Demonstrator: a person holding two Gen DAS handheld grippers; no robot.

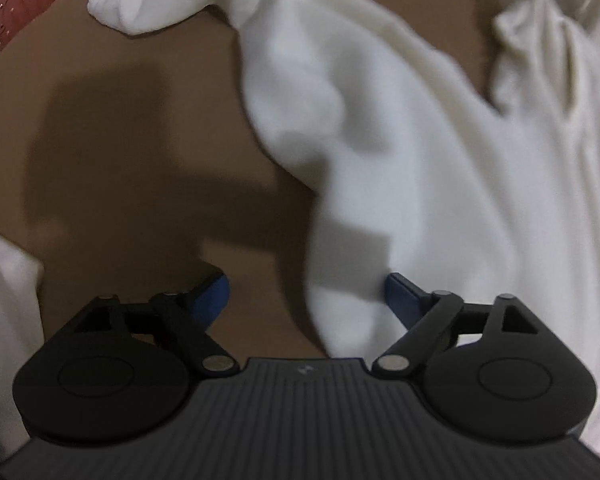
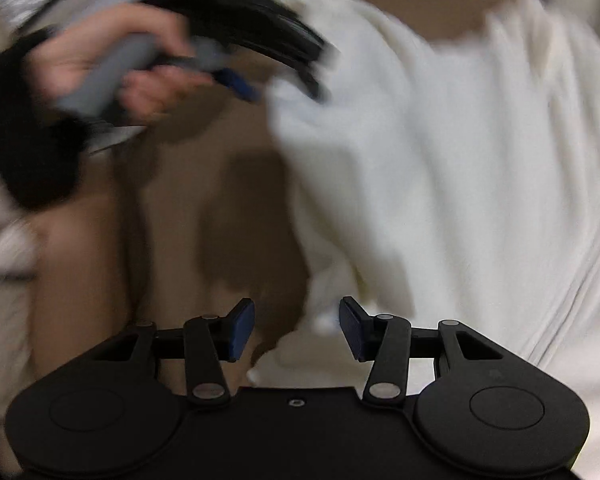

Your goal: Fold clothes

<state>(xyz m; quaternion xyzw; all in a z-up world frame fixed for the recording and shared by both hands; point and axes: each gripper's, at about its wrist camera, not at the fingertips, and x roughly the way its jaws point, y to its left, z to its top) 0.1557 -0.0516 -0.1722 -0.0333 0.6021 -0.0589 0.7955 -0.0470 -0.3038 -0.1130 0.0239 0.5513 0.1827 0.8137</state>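
Left claw (image 1: 307,296) wide open over white garment (image 1: 420,160), right claw (image 2: 297,330) open

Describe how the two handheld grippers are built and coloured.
Left gripper: black linkage arms with silver pivot pins, blue fingertip pads, ribbed dark-grey body. Right gripper: the same black linkages and blue pads, smooth black body. The left one's handle is grey.
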